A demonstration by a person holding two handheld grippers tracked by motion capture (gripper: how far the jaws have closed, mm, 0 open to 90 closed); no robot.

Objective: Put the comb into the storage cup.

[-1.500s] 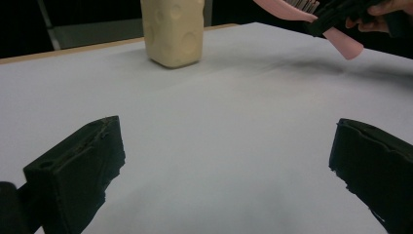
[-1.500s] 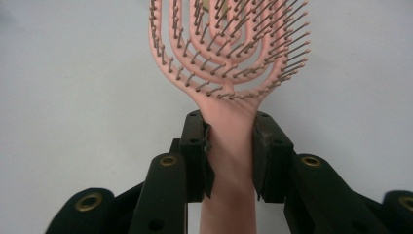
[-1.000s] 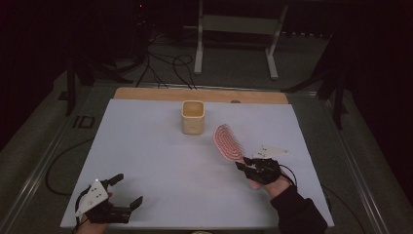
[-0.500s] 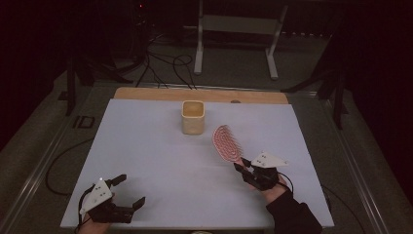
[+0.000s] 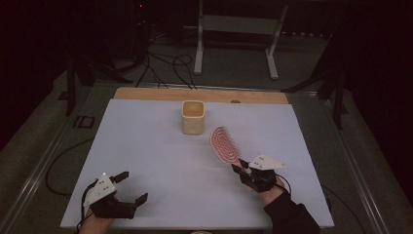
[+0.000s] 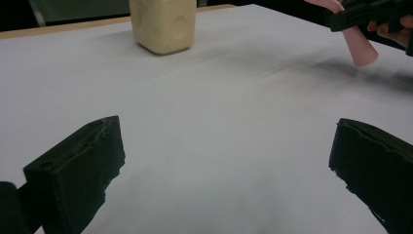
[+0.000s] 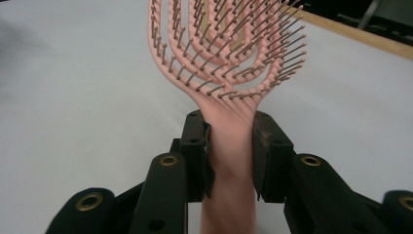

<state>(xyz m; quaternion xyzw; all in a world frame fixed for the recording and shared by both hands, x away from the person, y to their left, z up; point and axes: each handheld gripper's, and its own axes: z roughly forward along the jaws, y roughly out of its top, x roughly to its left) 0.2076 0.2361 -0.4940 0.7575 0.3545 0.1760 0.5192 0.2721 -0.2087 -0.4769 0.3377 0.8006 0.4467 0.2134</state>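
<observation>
The right gripper (image 7: 229, 146) pinches the pink hairbrush (image 7: 226, 63) by its handle (head raised above the table (image 5: 160, 151)); the left gripper (image 5: 127, 187) rests low, jaws spread.

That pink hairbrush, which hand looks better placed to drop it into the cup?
Right. The right hand-held gripper already clamps the pink hairbrush by its handle, near the cup. The left hand-held gripper sits open and empty at the table's near edge.

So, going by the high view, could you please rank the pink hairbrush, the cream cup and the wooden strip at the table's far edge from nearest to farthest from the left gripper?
From the left gripper, near the front-left corner:
1. Pink hairbrush, right of centre, clamped by its handle in the right gripper.
2. Cream cup, farther back, near the middle.
3. Wooden strip, along the far edge.
</observation>
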